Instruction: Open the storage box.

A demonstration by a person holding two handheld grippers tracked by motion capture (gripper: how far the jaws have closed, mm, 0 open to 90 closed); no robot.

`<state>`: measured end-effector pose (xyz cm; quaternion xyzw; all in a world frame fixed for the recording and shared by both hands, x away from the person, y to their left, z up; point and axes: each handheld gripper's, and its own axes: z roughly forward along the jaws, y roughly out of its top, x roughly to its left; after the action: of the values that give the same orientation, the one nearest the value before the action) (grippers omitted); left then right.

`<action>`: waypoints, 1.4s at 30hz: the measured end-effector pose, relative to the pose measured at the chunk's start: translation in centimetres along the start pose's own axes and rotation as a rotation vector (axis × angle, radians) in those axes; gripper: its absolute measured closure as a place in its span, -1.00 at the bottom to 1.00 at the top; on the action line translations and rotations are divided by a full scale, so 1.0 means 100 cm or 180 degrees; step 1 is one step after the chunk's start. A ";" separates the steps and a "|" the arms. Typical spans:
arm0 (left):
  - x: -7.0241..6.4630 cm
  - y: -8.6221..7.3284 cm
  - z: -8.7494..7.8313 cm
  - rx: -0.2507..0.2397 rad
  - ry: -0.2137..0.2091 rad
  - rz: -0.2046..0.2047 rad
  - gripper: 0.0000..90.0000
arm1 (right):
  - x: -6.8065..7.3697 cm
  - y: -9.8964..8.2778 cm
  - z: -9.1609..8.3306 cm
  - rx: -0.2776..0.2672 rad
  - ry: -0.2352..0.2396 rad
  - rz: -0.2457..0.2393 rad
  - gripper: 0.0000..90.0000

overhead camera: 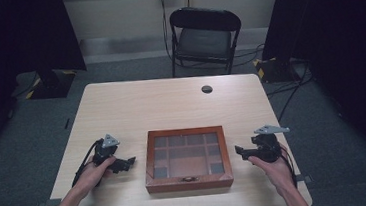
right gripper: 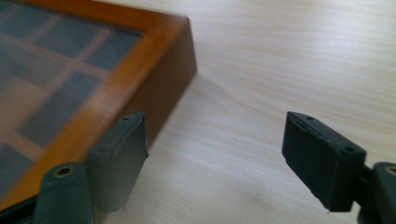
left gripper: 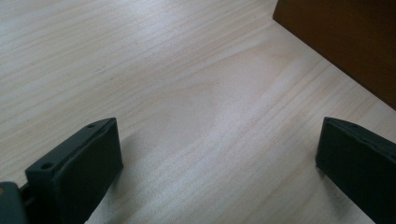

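Two tools sit on either side of a wooden box [overhead camera: 187,159] on the pale counter [overhead camera: 171,104], each held in one of the person's hands. On the left, the left tool [overhead camera: 128,162] lies low over the counter just beside the box's left wall, its tips pointing toward the box without touching it. Its jaws stand wide apart, and in the left gripper view bare wood grain lies between them, with a corner of the box [left gripper: 345,42] at the upper right.

In the middle, the box rests flat near the person's edge of the counter, its lid down. The lid has a glass pane crossed by wooden bars, with dark compartments under it, and a small metal clasp [overhead camera: 189,179] sits on the near wall.

On the right, the right tool [overhead camera: 239,151] points at the box's right wall, close to it but apart from it. Its jaws are spread wide with nothing between them. In the right gripper view one jaw overlaps the box's [right gripper: 116,60] framed edge, the other hangs over bare counter.

Beyond the counter stands a black folding chair [overhead camera: 204,36].
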<state>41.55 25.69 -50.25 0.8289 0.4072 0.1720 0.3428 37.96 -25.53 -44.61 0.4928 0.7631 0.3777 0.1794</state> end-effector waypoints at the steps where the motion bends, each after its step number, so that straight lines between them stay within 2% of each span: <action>1: 0.000 0.000 0.000 -0.0002 -0.0004 0.0004 -1.00 | 0.001 0.002 -0.002 -0.0012 0.0051 0.0014 -0.50; 2: 0.000 0.000 0.000 -0.0001 -0.0005 0.0004 -1.00 | 0.004 0.006 -0.005 -0.0020 0.0137 0.0015 -0.50; 6: 0.000 0.000 0.000 -0.0001 -0.0005 0.0004 -1.00 | 0.011 0.013 -0.014 -0.0102 0.0323 -0.0011 -0.40; 8: 0.000 0.000 0.000 -0.0001 -0.0004 0.0004 -1.00 | 0.016 0.015 -0.016 -0.0082 0.0412 -0.0040 -0.34; 22: 0.000 0.000 0.000 -0.0001 -0.0004 0.0004 -1.00 | 0.053 0.025 -0.015 -0.0023 0.1078 -0.0340 -0.02; 29: 0.000 0.000 0.000 -0.0001 -0.0004 0.0005 -1.00 | 0.072 0.030 -0.011 0.0038 0.1277 -0.0467 0.03; 36: 0.000 0.000 0.000 -0.0002 -0.0004 0.0004 -1.00 | 0.089 0.045 -0.008 0.0098 0.1431 -0.0588 0.09; 42: 0.000 0.000 0.000 -0.0002 -0.0005 0.0004 -1.00 | 0.108 0.056 0.000 0.0153 0.1552 -0.0762 0.16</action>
<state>41.56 25.69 -50.25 0.8292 0.4064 0.1718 0.3432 36.53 -14.70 -39.36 0.2978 0.8453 0.4431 0.0220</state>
